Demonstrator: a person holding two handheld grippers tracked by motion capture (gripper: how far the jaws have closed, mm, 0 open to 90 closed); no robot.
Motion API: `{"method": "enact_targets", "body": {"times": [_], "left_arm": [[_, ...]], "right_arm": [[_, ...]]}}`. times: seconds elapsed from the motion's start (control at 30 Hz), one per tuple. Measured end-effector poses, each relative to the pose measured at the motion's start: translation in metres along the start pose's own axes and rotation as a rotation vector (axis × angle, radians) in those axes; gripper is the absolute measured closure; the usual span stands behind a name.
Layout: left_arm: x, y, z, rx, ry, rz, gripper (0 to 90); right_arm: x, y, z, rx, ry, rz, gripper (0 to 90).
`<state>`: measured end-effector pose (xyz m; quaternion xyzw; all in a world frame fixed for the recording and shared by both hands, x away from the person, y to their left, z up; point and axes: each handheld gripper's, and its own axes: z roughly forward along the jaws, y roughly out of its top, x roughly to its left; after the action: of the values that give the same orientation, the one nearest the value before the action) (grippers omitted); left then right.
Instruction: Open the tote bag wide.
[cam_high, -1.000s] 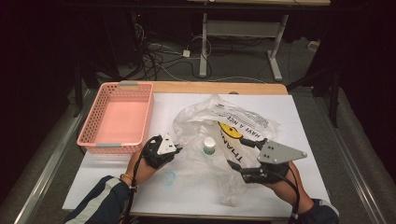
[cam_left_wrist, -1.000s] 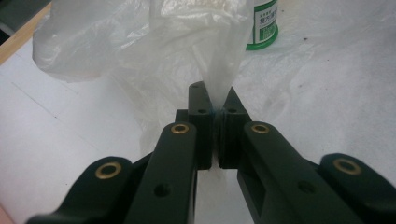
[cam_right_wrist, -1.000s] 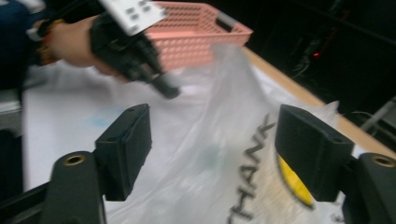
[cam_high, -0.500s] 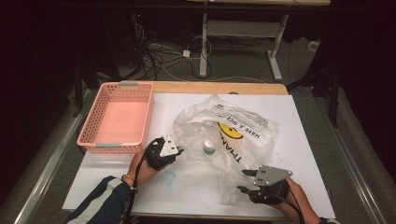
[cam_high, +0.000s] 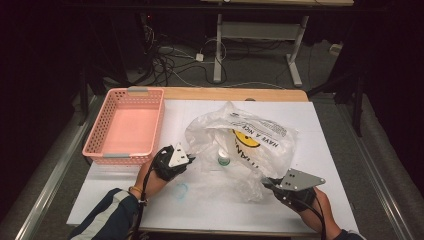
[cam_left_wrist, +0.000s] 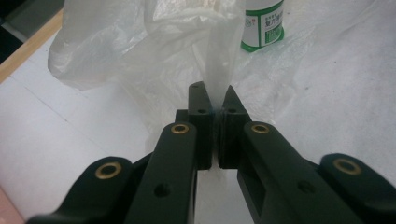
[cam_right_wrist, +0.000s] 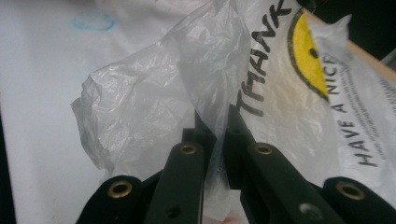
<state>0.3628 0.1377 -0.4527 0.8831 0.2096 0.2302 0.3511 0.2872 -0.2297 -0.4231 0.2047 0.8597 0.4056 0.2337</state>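
A clear plastic bag (cam_high: 250, 145) with a yellow smiley face and black print lies crumpled on the white table cover. A small white bottle with a green label (cam_high: 223, 159) stands inside it, also seen as the bottle (cam_left_wrist: 264, 25) past my left jaws. My left gripper (cam_high: 189, 159) is shut on the bag's left edge (cam_left_wrist: 215, 70). My right gripper (cam_high: 266, 184) has just closed its jaws, and a fold of the bag (cam_right_wrist: 210, 84) is pinched between them at its near right corner.
A pink plastic basket (cam_high: 102, 145) sits at the left of the table. A faint blue ring (cam_high: 180, 189) is drawn on the white cover between my hands. The table's wooden far edge (cam_high: 235, 94) and dark floor with cables lie beyond.
My right gripper has come down and toward the table's near edge, and its jaws have shut on the bag's near corner. The left gripper stayed put, holding the bag.
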Motion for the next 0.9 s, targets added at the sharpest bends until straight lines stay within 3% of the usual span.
{"method": "enact_targets", "body": {"times": [0.13, 0.3, 0.47, 0.6, 0.9], "left_arm": [[0.001, 0.001, 0.001, -0.021, 0.022, -0.008, 84.5], [0.001, 0.006, 0.002, -0.044, 0.063, 0.012, 84.5], [0.003, 0.011, -0.004, -0.096, 0.053, 0.007, 84.6], [-0.002, 0.014, -0.014, -0.122, 0.061, 0.037, 84.6], [0.007, 0.013, -0.03, -0.161, 0.078, 0.002, 84.8]], "right_arm": [[-0.005, 0.002, -0.003, -0.032, -0.034, 0.01, 89.6], [-0.012, 0.004, -0.002, -0.05, -0.072, 0.022, 89.7], [-0.02, 0.007, -0.005, -0.078, -0.103, 0.039, 89.8], [-0.018, 0.011, -0.015, -0.108, -0.115, 0.035, 89.9], [-0.022, 0.017, -0.022, -0.136, -0.131, 0.03, 89.9]]}}
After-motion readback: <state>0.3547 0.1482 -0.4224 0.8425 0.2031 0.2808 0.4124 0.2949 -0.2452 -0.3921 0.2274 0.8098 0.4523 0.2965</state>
